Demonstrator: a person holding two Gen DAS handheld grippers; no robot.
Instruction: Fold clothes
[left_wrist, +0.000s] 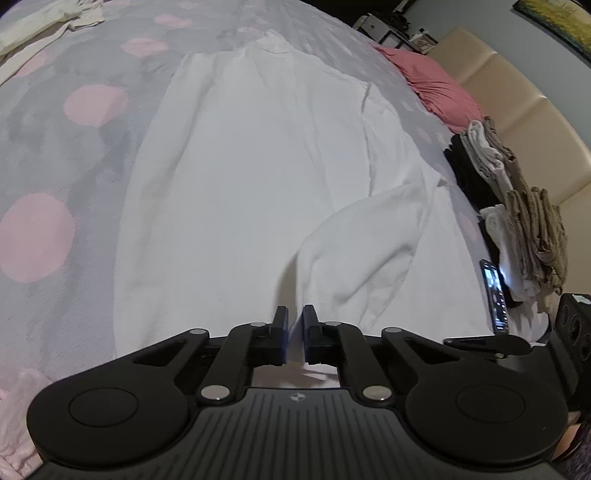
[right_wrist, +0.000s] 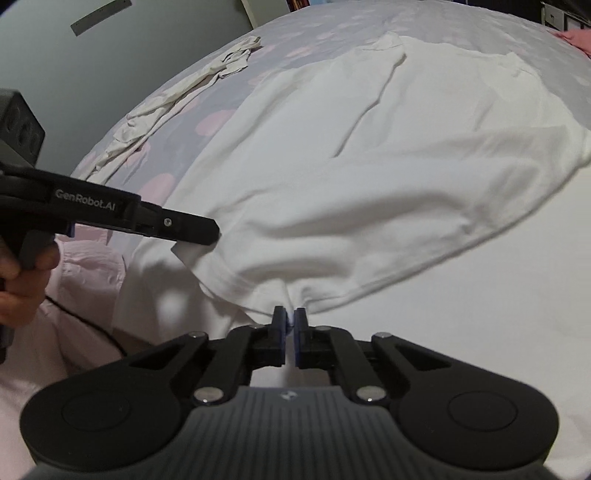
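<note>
Soft matt cotton shirt (left_wrist: 240, 177) (creased)

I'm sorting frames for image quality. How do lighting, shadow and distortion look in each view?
Left wrist view: dim, even light; strong fisheye bulge curves the bed; the white shirt looks flat and slightly soft. Right wrist view: brighter; the shirt is near washed out, a soft shadow falls under its lifted hem, and the edges bend heavily.

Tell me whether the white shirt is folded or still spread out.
Mostly spread: the white shirt lies flat on the bed, only its near hem lifted by both tools.
</note>
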